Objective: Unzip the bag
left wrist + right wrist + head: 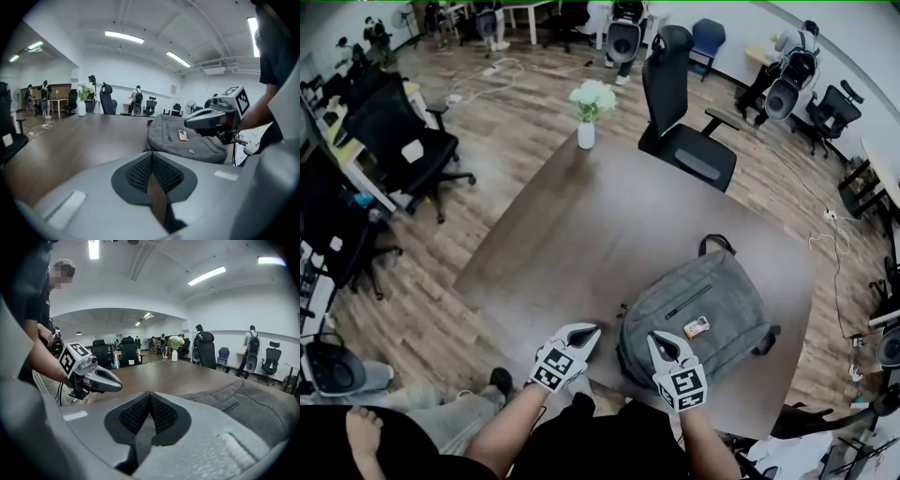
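Observation:
A grey backpack (698,314) lies flat on the brown table (581,225), near its front right corner, with a small orange tag (697,326) on top. Its zippers look closed. My left gripper (591,331) hovers just left of the bag's near end, jaws shut and empty. My right gripper (654,339) is over the bag's near edge, also shut with nothing held. In the left gripper view the closed pads (151,161) point at the backpack (183,138) and the right gripper (211,119). The right gripper view shows its gripper (150,399) shut, the left gripper (96,378) and the bag (253,399).
A white vase of flowers (590,112) stands at the table's far end. A black office chair (680,112) is behind the table and another chair (403,141) stands to the left. Several people are at the back of the room.

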A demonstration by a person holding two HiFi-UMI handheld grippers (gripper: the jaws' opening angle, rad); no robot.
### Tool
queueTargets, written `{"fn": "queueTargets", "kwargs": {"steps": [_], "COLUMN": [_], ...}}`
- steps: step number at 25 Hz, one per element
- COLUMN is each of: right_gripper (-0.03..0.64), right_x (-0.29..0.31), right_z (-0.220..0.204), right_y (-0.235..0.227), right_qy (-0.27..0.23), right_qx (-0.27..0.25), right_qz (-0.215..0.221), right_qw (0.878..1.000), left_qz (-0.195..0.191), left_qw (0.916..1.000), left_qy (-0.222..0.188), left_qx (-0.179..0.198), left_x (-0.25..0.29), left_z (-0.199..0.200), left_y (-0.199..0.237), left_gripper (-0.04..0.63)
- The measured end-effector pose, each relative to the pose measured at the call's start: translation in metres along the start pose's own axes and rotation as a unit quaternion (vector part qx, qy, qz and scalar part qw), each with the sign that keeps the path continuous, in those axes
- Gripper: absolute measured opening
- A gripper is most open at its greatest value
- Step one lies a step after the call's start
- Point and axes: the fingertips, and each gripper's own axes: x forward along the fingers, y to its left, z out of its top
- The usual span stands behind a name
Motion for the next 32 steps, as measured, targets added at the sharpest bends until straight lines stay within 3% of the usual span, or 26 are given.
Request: {"fn": "queueTargets", "kwargs": {"steps": [4, 9, 16, 27, 32], "right_gripper": [0.003, 0.003, 0.003, 0.003, 0.003], "right_x": [0.008, 0.019, 0.029, 0.039, 0.046], "right_z": [-0.008, -0.019, -0.033, -0.038, -0.034], "right_y": [-0.004, -0.007, -0.012, -0.021, -0.025], "right_qy": [0.018, 0.043, 0.059, 0.064, 0.063], "right_qx": [0.001, -0.002, 0.000, 0.020, 0.007], "right_qz": [0.003, 0.018, 0.031, 0.038, 0.036], "right_qw": [1.000, 0.999, 0.998, 0.997, 0.997], "left_qz": [-0.010, -0.013, -0.031, -0.051, -0.062], "left_qw": [0.9980, 0.9943, 0.9814, 0.9679, 0.9560], "left_qy": [0.035, 0.065, 0.115, 0.152, 0.159], "left_qx": [0.051, 0.084, 0.150, 0.193, 0.238], "left_x": [0.019, 0.039, 0.064, 0.088, 0.094], "left_z": [-0.012, -0.019, -0.029, -0.036, -0.038], "left_y": [-0.004, -0.004, -0.003, -0.001, -0.001], "left_gripper": [0.020, 0.020, 0.074, 0.089, 0.069]}}
